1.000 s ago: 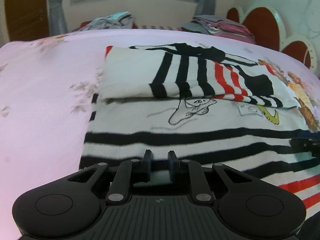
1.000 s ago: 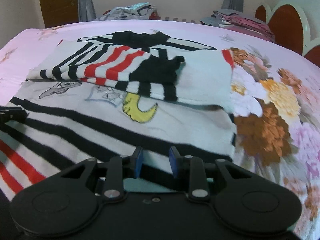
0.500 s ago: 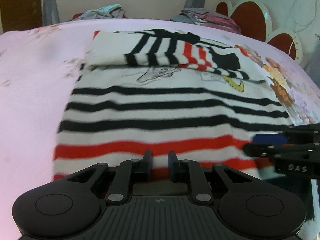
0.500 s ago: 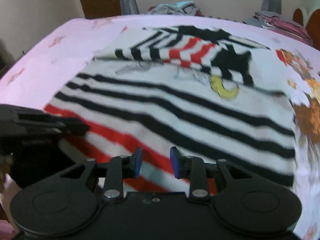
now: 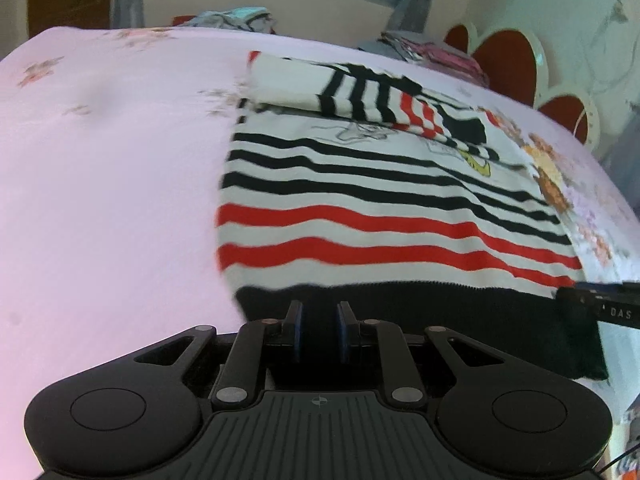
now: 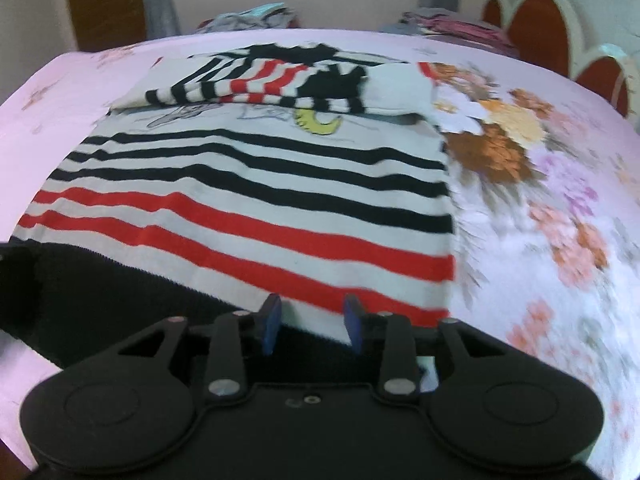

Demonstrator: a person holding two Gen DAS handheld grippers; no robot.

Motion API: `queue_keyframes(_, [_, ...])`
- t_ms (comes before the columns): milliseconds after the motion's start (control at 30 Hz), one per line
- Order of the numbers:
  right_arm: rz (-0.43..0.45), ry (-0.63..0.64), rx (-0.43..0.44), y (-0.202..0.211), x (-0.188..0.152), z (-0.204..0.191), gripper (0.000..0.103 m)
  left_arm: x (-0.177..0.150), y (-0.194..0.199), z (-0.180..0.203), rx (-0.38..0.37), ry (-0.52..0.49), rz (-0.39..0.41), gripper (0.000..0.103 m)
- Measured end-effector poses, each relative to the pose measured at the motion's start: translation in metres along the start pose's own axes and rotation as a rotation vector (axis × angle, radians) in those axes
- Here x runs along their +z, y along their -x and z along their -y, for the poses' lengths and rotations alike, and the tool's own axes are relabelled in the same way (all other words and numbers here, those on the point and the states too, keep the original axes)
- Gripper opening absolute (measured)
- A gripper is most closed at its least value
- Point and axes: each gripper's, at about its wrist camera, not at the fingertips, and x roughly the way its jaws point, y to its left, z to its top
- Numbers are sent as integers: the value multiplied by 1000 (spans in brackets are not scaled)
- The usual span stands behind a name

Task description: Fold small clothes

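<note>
Left wrist view: the left gripper [image 5: 319, 332] hangs over the near end of a striped sweater [image 5: 380, 216] spread flat on a pink bedsheet [image 5: 112, 184]. Its jaws stand narrow, with only a slim gap between the blue pads, and nothing shows pinched there; the sweater's black hem band [image 5: 420, 320] lies just beyond the tips. The sleeves [image 5: 384, 96] are already folded across the chest at the far end. At the right edge the other gripper [image 5: 600, 308] pokes in over the hem's corner. Two heaps of other clothes [image 5: 236, 18] sit far back by the wall under the window.

Right wrist view: the right gripper [image 6: 313, 322] hovers above the hem near the sweater's right side, where the sheet turns to a flower print [image 6: 512, 152]. Its jaws are opening, about half spread, and the cloth lies below and beyond them, not pressed between the pads. The black hem [image 6: 120, 292] runs off to the left, toward a dark shape at the frame's edge that I can't make out.

To my eye this is a soft, light knit, floppy rather than stiff, and likely to sag in the middle if lifted by one point only. The thicker hem band looks like the best hold: one gripper at each bottom corner, pinching both layers. The knit should grip the pads well enough, though it may stretch if pulled hard.
</note>
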Motion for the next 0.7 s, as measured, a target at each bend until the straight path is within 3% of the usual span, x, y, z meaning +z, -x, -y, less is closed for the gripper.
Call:
queue_keyframes(333, [19, -144, -90, 33, -29, 16, 51, -17, 11, -19, -44, 24, -4, 20])
queue_keyframes(367, [22, -157, -95, 36, -32, 17, 52, -18, 14, -20, -47, 28, 5, 36])
queue_keyframes(400, [25, -165, -99, 38, -34, 18, 53, -20, 16, -21, -39, 37, 11, 71])
queue_keyframes(433, [26, -173, -105, 39, -37, 19, 53, -21, 18, -21, -20, 47, 18, 83])
queue_keyframes(500, [23, -189, -112, 40, -41, 20, 53, -22, 21, -21, -18, 39, 48, 87])
queue_keyframes(700, [1, -241, -88, 31, -43, 27, 53, -21, 12, -21, -83, 59, -1, 86])
